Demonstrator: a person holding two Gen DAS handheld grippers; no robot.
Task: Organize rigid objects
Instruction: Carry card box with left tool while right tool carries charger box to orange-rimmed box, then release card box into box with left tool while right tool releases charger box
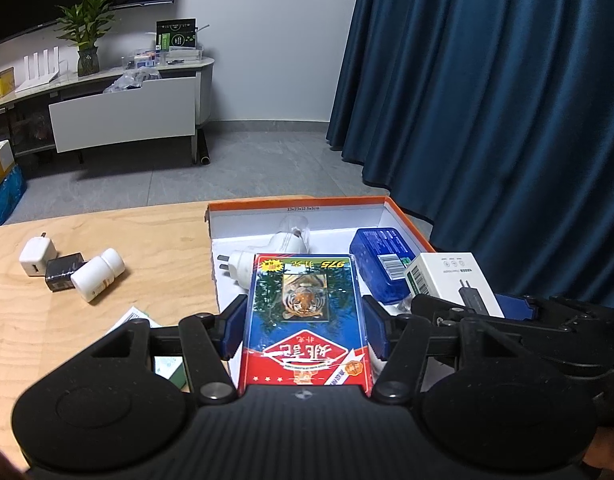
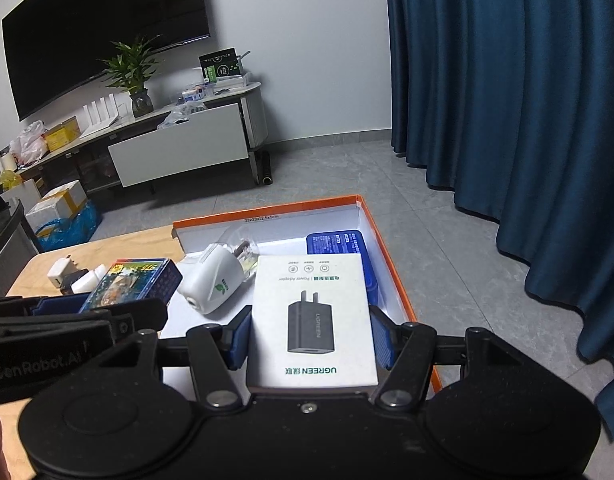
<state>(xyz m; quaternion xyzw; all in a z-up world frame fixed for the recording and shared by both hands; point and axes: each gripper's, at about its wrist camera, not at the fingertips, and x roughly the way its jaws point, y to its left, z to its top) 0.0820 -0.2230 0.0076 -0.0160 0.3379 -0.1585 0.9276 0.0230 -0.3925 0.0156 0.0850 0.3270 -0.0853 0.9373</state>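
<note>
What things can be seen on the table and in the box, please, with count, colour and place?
card box: 1, blue-red, in left gripper
adapter box: 1, white, in right gripper
orange box: 1, orange-white, table's right side
plug-in device: 1, white, inside orange box
blue pack: 1, inside orange box
charger cube: 1, white, table left
black block: 1, beside cube
bottle: 1, white, lying
left gripper: 1, black
right gripper: 1, black

Hidden behind the tiger card box [image 1: 305, 316] and the white adapter box [image 2: 313, 320]: most of the orange tray's floor [image 1: 243, 236], half the blue box [image 2: 337, 242].
</note>
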